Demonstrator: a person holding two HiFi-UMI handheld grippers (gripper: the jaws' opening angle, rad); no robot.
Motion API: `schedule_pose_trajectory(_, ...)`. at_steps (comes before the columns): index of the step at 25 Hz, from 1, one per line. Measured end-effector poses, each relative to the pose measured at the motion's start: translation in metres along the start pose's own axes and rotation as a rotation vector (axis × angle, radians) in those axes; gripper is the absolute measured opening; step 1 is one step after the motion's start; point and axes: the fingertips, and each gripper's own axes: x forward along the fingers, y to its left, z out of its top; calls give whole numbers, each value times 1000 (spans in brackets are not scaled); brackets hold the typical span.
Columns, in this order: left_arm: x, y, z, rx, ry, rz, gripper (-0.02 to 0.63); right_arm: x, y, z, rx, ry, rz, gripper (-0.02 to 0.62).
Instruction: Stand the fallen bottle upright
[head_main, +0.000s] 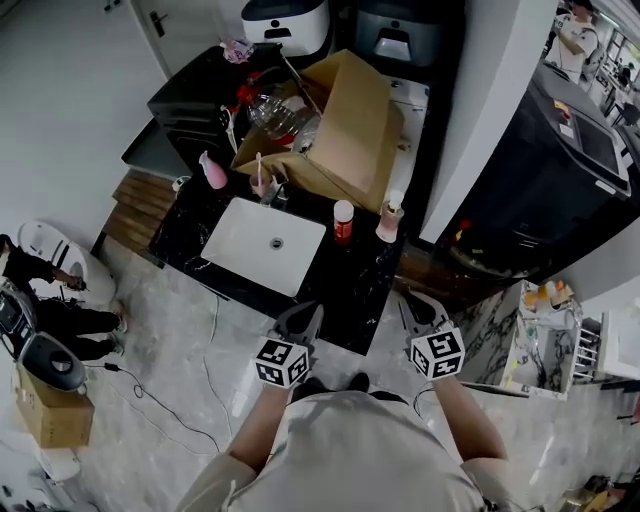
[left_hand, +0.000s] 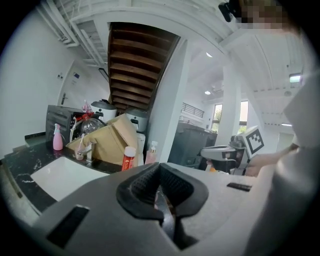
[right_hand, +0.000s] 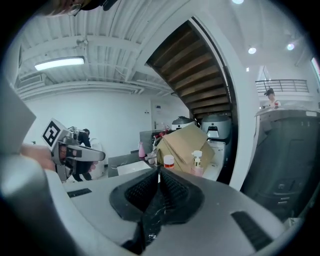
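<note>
On the black counter (head_main: 352, 288), a red bottle (head_main: 343, 222) with a white cap stands upright just right of the white sink (head_main: 245, 250). A pink pump bottle (head_main: 389, 220) stands upright beside it. No bottle lies on its side in view. My left gripper (head_main: 303, 318) and right gripper (head_main: 418, 308) hover off the counter's near edge, well short of both bottles. Each is shut with nothing between the jaws. The left gripper view shows shut pads (left_hand: 160, 167) below the red bottle (left_hand: 128, 158). In the right gripper view the pads (right_hand: 159, 172) meet below the red bottle (right_hand: 169, 162).
A big cardboard box (head_main: 350, 130) leans behind the sink, with a pink spray bottle (head_main: 212, 172) to its left. Two rice cookers (head_main: 285, 22) stand at the back. A dark cabinet (head_main: 560, 170) fills the right. A person (head_main: 40, 290) and a carton (head_main: 50, 410) are on the floor at left.
</note>
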Motion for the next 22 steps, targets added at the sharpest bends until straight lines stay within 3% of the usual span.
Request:
schedule_pose_trajectory(7,-19,11,16,45,-3,-42,6,-7,23,16,-5,-27,-29,31)
schedule_pose_trajectory(22,-28,25,23,43,-13,-81,6,-2,39,27,10,-45,-64,31)
